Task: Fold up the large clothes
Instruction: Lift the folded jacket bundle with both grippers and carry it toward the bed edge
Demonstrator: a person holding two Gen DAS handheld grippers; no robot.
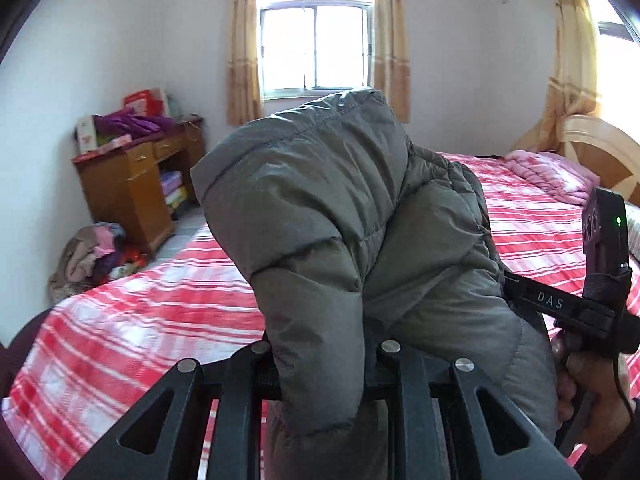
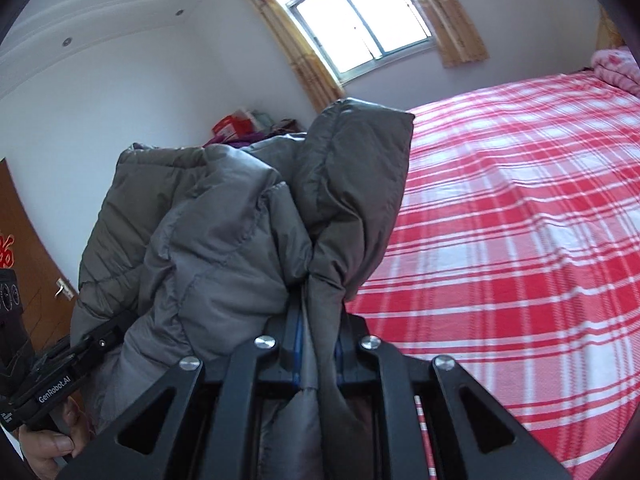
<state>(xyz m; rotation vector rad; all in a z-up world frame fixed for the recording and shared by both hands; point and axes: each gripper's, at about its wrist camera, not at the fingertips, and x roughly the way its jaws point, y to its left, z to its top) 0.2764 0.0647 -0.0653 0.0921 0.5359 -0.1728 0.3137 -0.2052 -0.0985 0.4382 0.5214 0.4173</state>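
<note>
My left gripper (image 1: 320, 368) is clamped on a fold of the grey puffer jacket (image 1: 344, 216); my right gripper (image 2: 318, 344) pinches another fold. Jacket fills frame centre, held above the red plaid bed (image 2: 520, 216); window (image 1: 316, 46) at top.

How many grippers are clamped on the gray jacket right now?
2. The left gripper grips a jacket fold from below; the right gripper pinches another fold beside it, both above the bed.

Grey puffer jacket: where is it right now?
The grey quilted puffer jacket is held up over the red-and-white plaid bed, clamped in both the left gripper and right gripper, centre of both wrist views.
</note>
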